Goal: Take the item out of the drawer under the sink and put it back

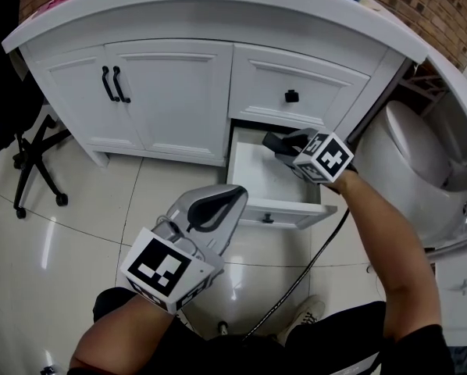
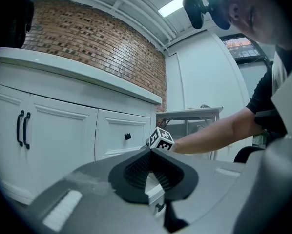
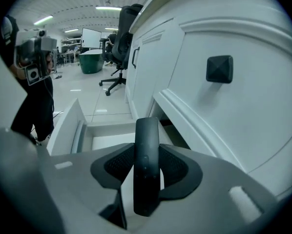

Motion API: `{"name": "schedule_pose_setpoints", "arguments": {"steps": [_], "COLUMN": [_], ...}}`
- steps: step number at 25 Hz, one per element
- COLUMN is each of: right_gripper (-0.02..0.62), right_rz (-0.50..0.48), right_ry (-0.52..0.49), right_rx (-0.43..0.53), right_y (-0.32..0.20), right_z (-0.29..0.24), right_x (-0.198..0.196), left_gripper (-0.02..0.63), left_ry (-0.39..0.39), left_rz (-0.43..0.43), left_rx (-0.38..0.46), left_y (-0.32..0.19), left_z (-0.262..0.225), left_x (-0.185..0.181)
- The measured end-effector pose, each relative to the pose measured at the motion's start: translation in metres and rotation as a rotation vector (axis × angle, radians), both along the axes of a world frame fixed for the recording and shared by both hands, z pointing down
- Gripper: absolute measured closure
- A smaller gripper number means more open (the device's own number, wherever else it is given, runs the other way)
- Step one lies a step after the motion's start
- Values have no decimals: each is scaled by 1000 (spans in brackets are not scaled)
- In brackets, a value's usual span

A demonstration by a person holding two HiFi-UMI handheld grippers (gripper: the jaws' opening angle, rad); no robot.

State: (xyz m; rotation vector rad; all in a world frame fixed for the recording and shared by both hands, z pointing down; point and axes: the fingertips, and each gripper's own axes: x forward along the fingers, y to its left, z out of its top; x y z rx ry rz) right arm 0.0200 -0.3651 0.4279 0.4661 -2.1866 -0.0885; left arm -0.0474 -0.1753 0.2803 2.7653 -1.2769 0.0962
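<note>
One blk remote in R hand-held gripper, over open drawer

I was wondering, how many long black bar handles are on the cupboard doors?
2: the left handle and the right handle stand upright, side by side, near where the two doors meet. None seem hidden.

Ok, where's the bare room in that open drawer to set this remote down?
The drawer floor looks bare: a white patch ahead of the remote, between the drawer's front panel on the left and its far wall. Tightest on the right, where the cabinet front with the black knob overhangs, close to the right gripper.
</note>
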Motion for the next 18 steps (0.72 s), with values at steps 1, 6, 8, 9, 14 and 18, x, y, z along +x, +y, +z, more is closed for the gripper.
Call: {"name": "schedule_pose_setpoints", "arguments": {"steps": [1,6,8,9,14,18], "right_gripper": [431,431,431,431,431,431], "right_rz": [-5,-53,-62,-65,-60,-92], "right_ry": [13,107,146,167,238,246], "right_rx": [-6,-47,-75,-86,-131,-156], "right_y": [0,2,3,3,2,4], "right_z": [5,38,51,58,85,97], "right_x": [-1,-2,0,0,3,-3], "left_gripper": [600,600,600,600,600,600], "left_ry": [0,9,-11,-19,8,30], "left_rz": [3,0,-3,-4,-8,0], "left_rx": [-1,2,-13,-18,-15,-2], "left_y": [0,-1,-1,-1,-5,-5], "left_z": [1,1,6,8,6,4], "left_x": [1,3,1,1,4,6]}}
